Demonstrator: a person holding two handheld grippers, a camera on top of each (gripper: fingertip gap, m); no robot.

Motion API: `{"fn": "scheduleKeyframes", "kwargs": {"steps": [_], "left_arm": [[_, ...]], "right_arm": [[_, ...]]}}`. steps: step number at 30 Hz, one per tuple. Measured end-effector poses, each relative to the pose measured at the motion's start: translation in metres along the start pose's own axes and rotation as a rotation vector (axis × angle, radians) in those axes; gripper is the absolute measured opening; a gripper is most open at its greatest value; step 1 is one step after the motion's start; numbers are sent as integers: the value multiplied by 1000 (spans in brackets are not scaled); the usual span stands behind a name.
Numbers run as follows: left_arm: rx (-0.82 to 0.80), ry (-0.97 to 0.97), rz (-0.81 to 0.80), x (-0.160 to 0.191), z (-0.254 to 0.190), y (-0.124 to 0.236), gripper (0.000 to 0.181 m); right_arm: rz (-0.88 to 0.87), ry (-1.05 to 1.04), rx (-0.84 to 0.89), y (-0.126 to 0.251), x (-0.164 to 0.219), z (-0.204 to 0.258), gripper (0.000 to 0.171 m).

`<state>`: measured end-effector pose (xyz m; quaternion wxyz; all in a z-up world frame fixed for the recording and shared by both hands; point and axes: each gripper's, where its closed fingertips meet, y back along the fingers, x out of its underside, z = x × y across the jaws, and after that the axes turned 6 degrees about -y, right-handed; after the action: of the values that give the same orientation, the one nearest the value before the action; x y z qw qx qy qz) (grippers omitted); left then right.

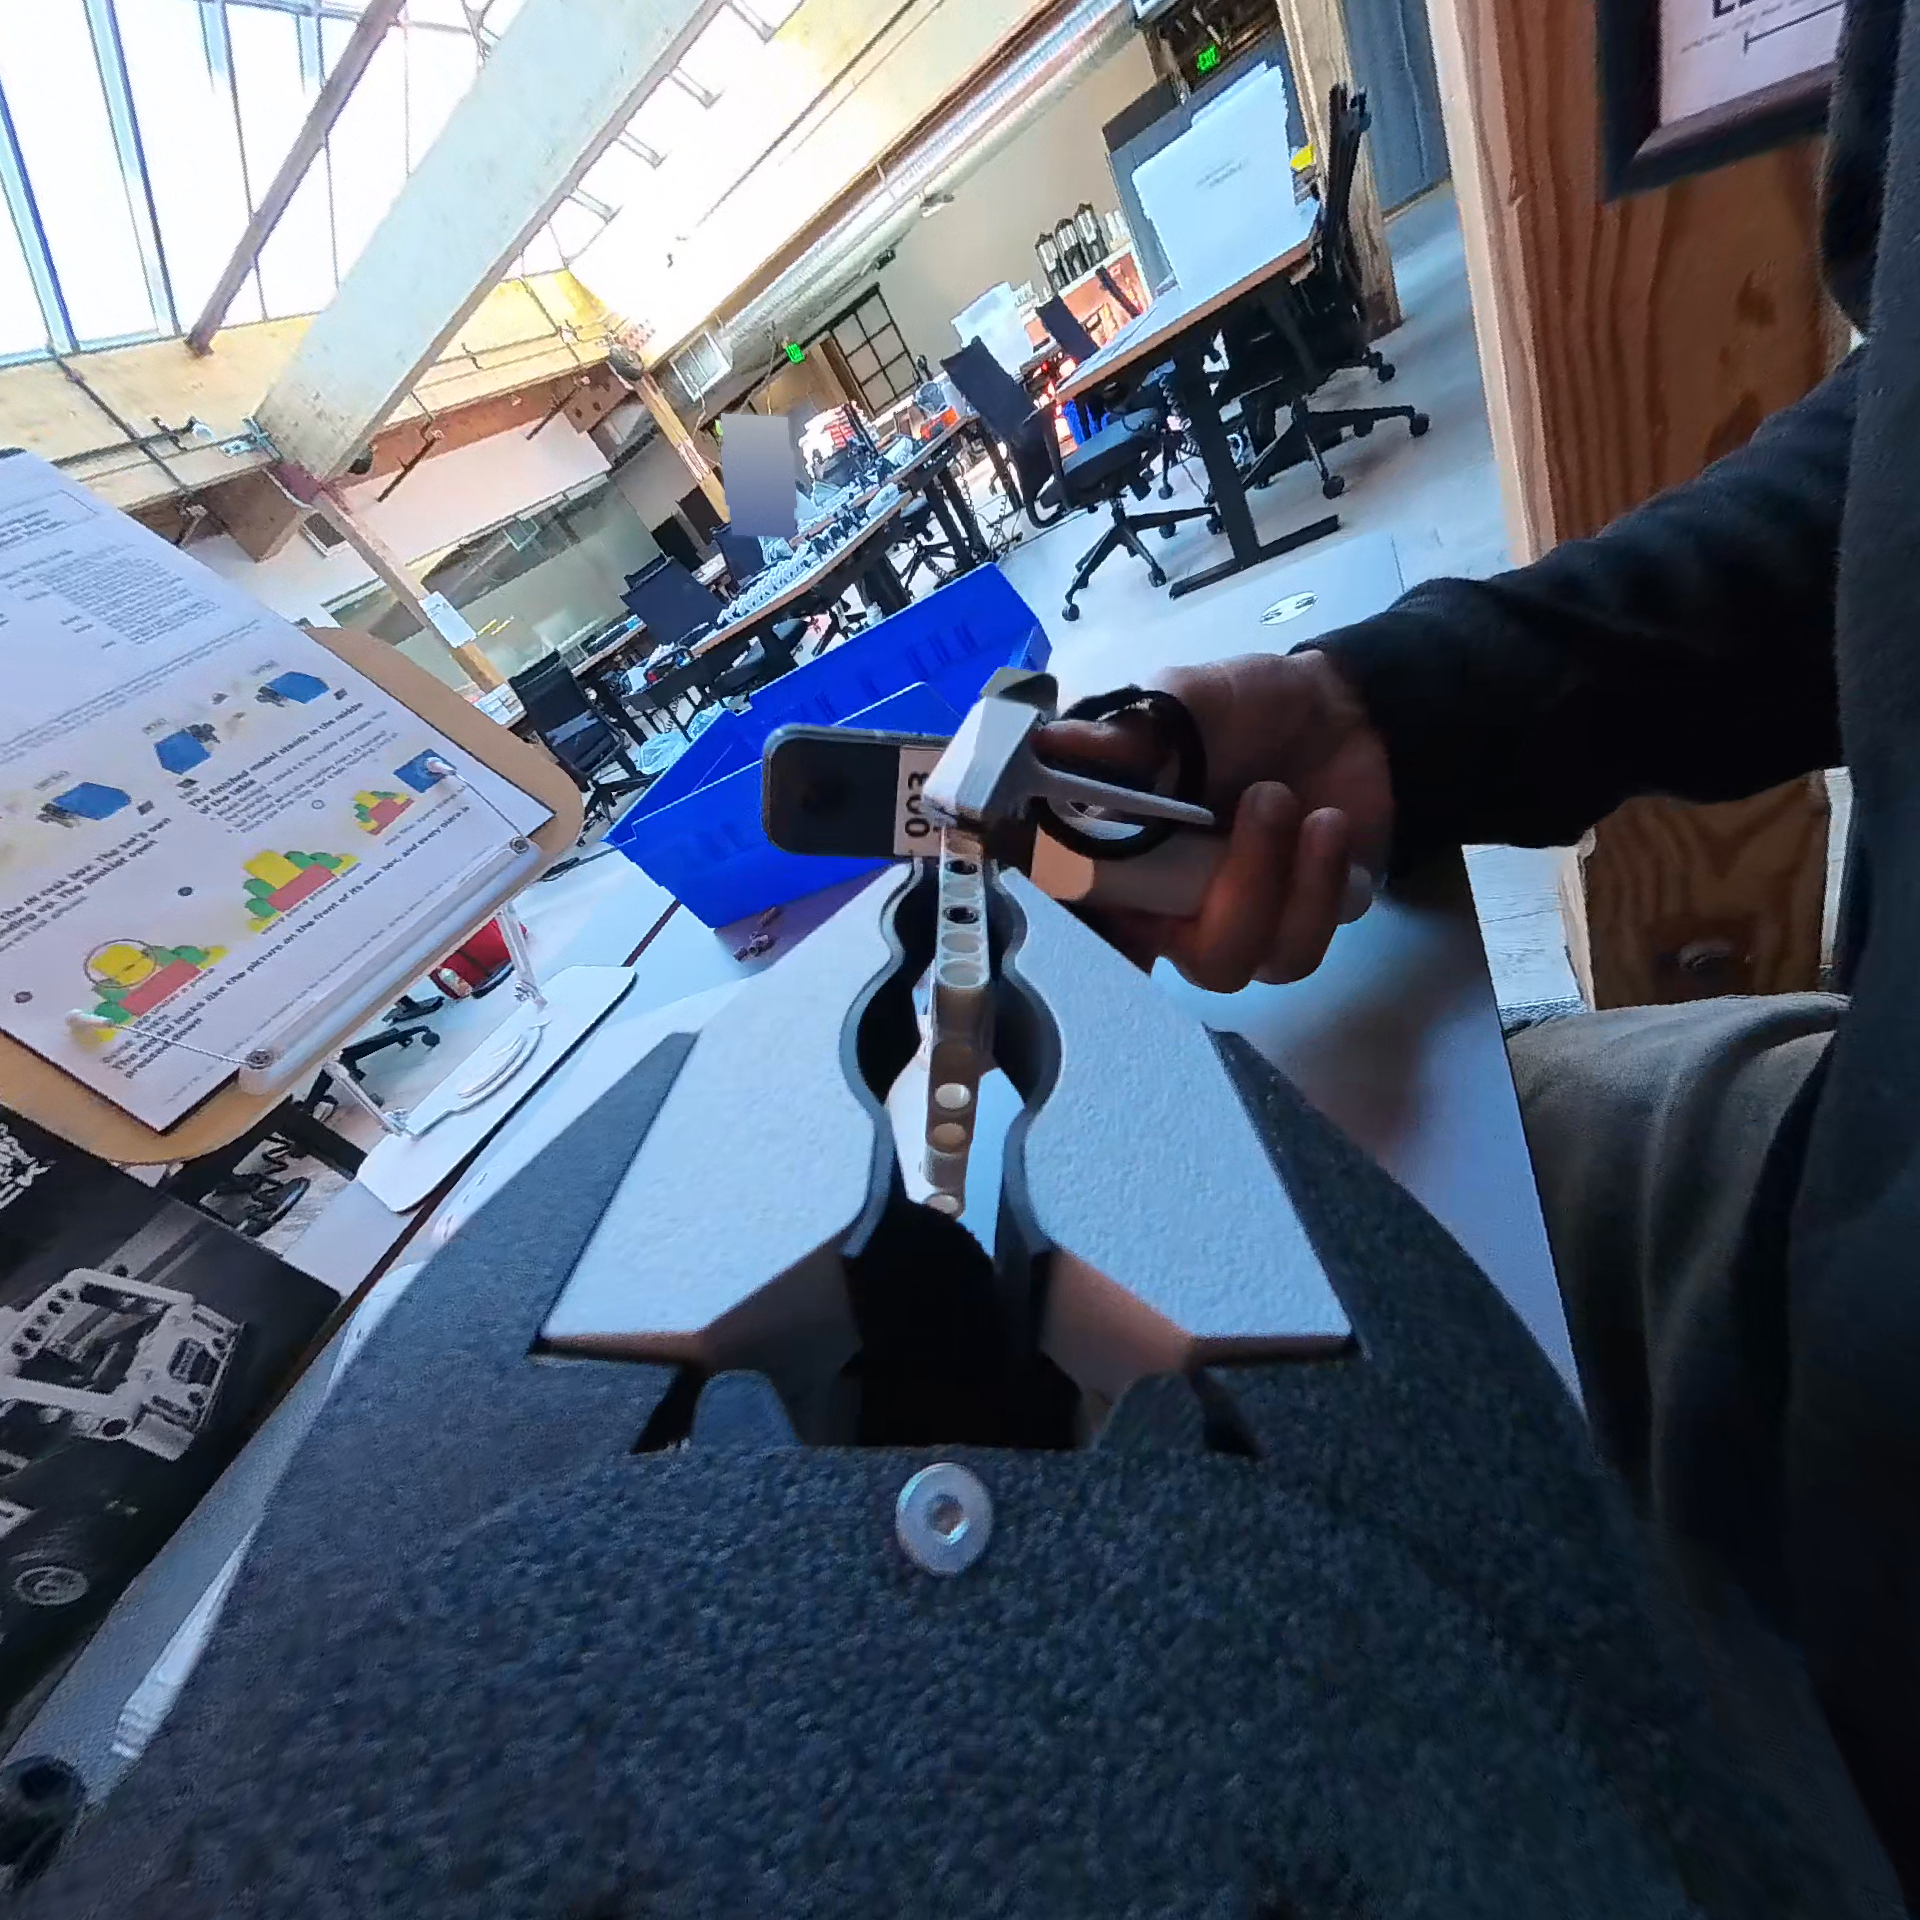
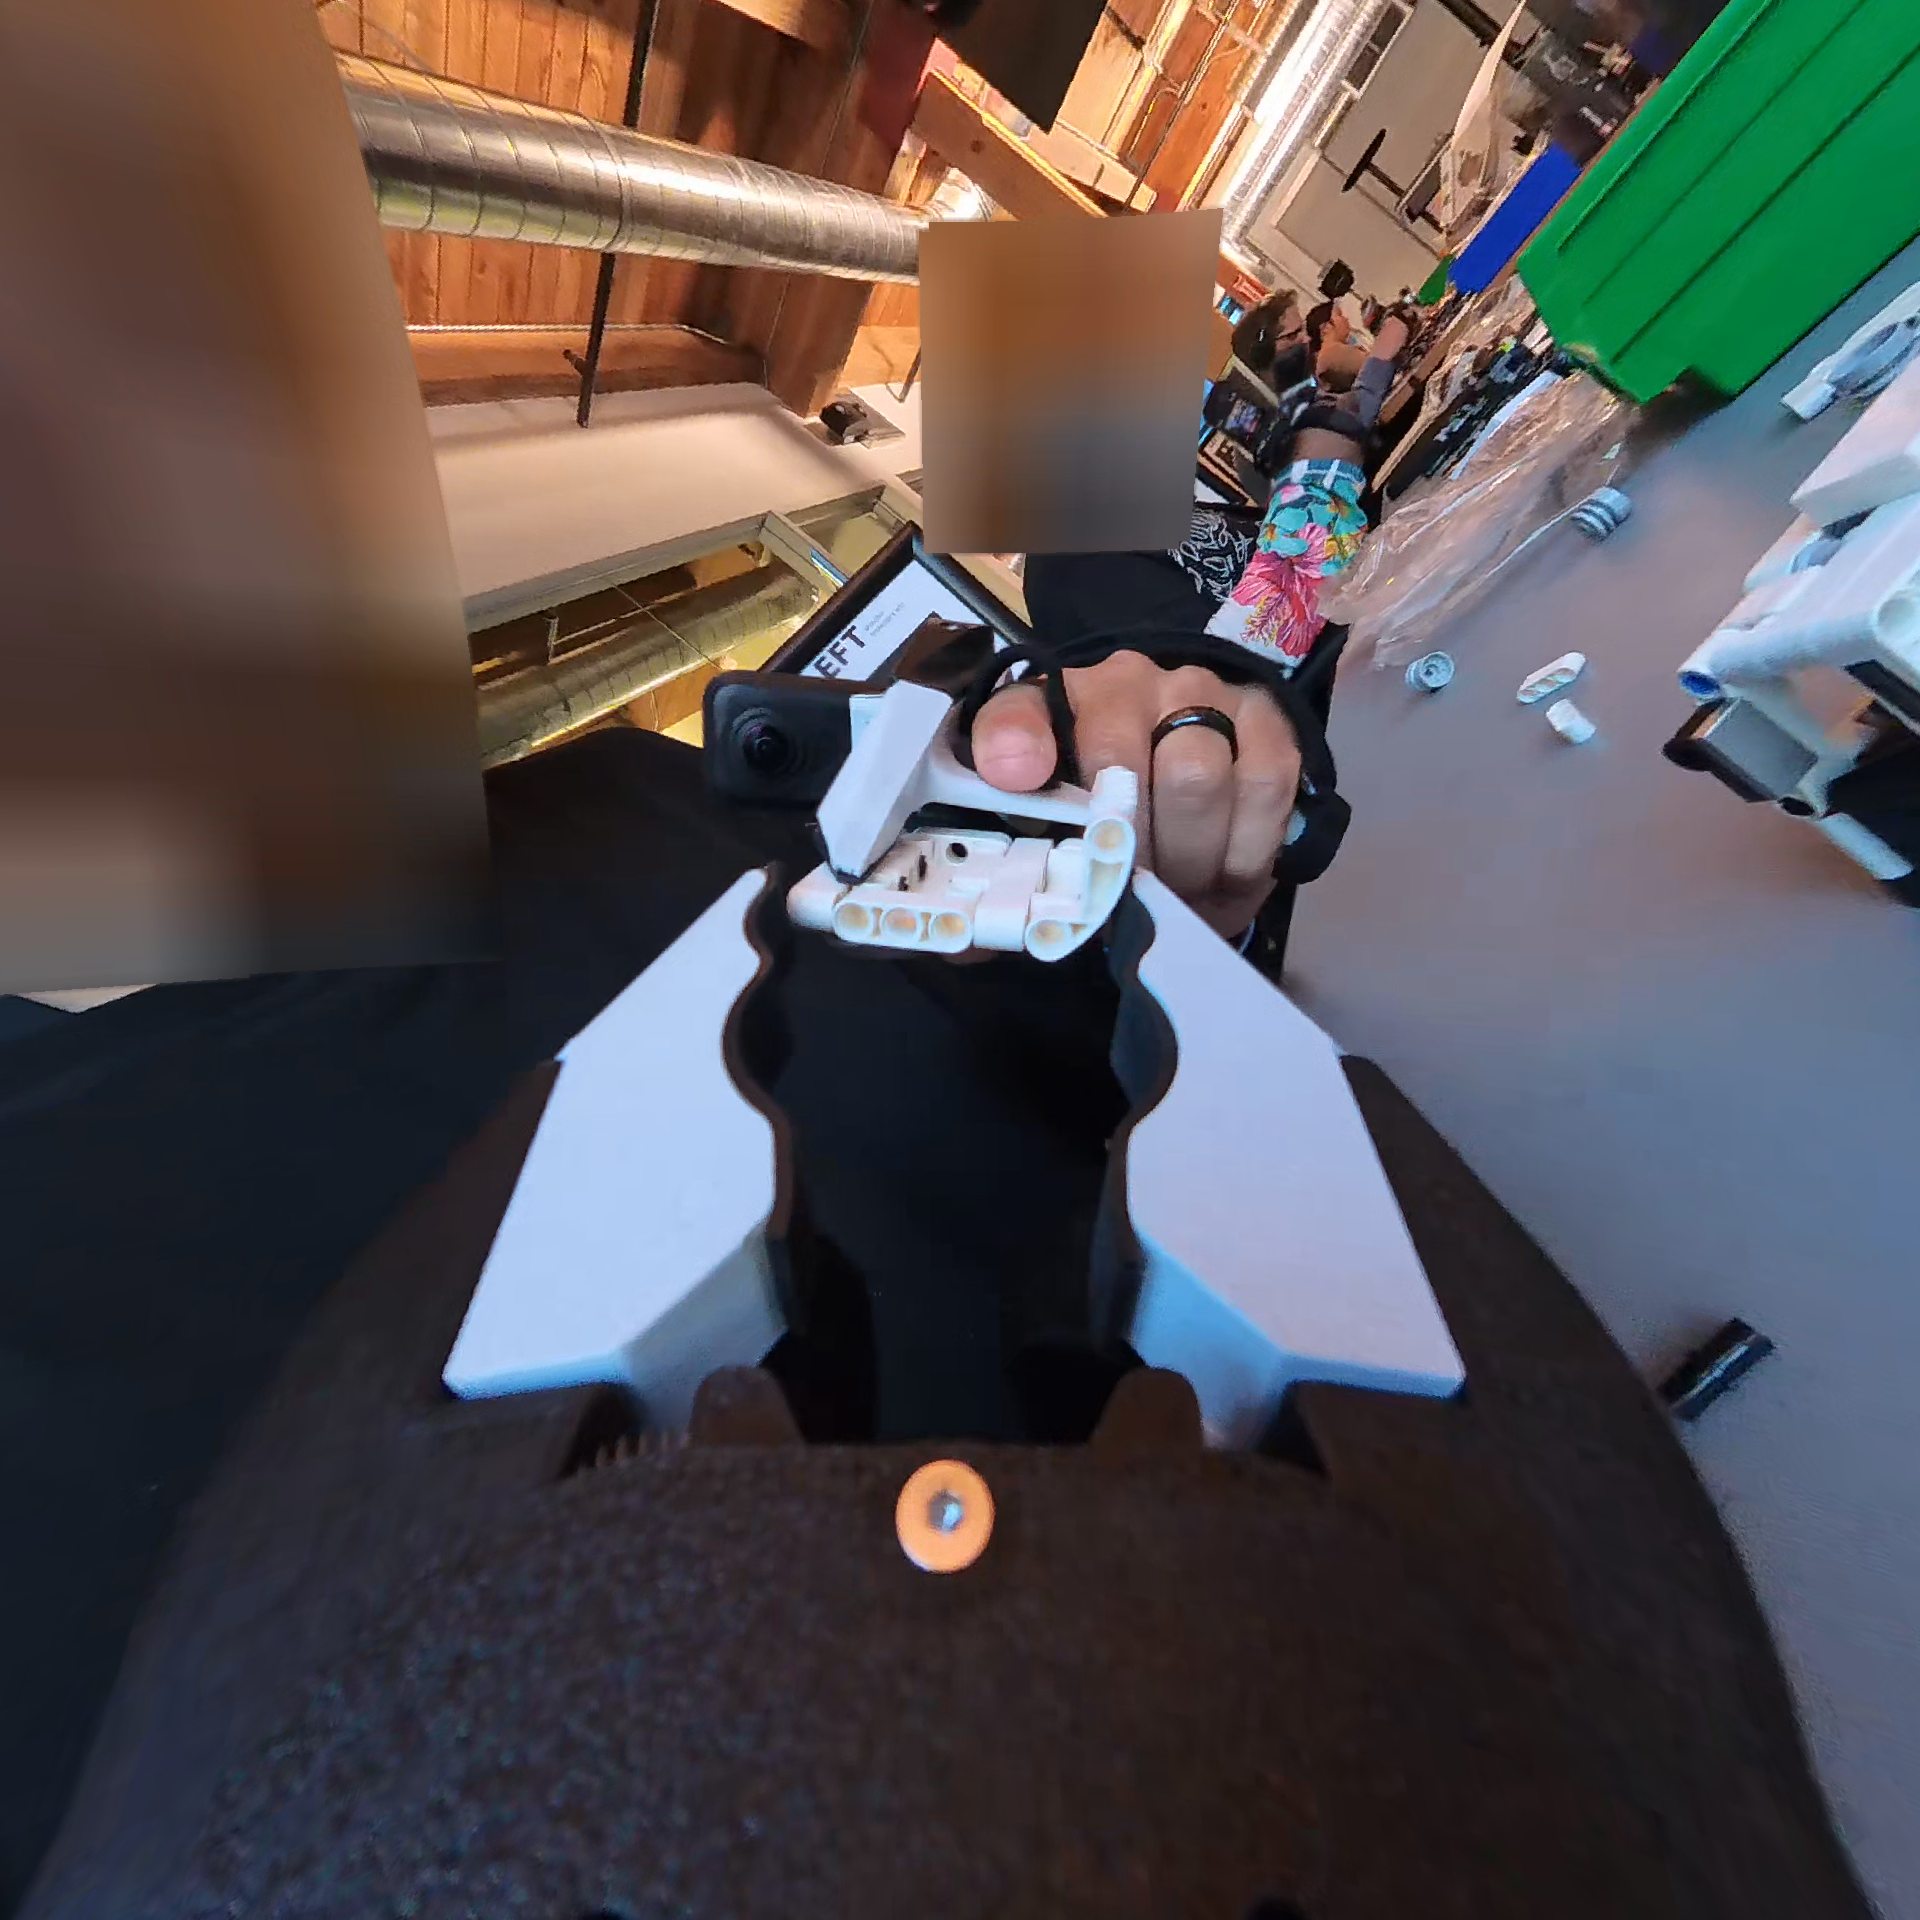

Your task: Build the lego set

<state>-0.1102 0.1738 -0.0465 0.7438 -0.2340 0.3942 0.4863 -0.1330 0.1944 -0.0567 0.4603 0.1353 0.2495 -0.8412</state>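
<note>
A white lego assembly (image 2: 956, 904) of holed beams is held in the air between both grippers. In the left wrist view it shows edge-on as a narrow holed beam (image 1: 951, 1029). My left gripper (image 1: 951, 1039) is shut on it along its length. It also shows farther off in the right wrist view (image 2: 883, 790), clamped on the assembly's left part. My right gripper (image 2: 951, 904) has its jaws set wide, and the assembly spans the gap between the tips. That gripper also shows in the left wrist view (image 1: 987, 758), held by a hand at the beam's far end.
An instruction sheet (image 1: 208, 779) stands on a clipboard stand at left, above a black booklet (image 1: 114, 1403). A blue bin (image 1: 831, 748) sits behind. On the grey table (image 2: 1558, 1039) lie loose white parts (image 2: 1553, 681), a black pin (image 2: 1714, 1366), a partial white build (image 2: 1818, 675), plastic bags and a green bin (image 2: 1714, 208). My left and right fingertips are right by each other.
</note>
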Motion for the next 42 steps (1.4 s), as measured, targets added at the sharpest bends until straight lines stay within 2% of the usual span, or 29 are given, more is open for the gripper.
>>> {"fn": "scheduleKeyframes", "kwargs": {"steps": [8, 11, 17, 20, 29, 38, 42], "left_arm": [[-24, -19, 17, 0, 1, -2, 6], [-71, -105, 65, 3, 1, -3, 7], [-84, -103, 117, 12, 1, -5, 6], [-77, -90, 93, 9, 0, -5, 6], [-59, -13, -1, -1, -2, -4, 6], [-87, -1, 35, 6, -1, -7, 6], [-121, 112, 62, 23, 14, -1, 6]], "right_arm": [[19, -2, 13, 1, -1, 1, 61], [32, 59, 104, 7, -2, -4, 61], [37, 159, 275, 17, -8, -16, 61], [44, 133, 241, 15, -6, -14, 61], [29, -50, -9, 5, 2, -2, 61], [7, -75, -51, 7, 0, -5, 61], [-65, 36, 110, 29, -19, -15, 64]]}}
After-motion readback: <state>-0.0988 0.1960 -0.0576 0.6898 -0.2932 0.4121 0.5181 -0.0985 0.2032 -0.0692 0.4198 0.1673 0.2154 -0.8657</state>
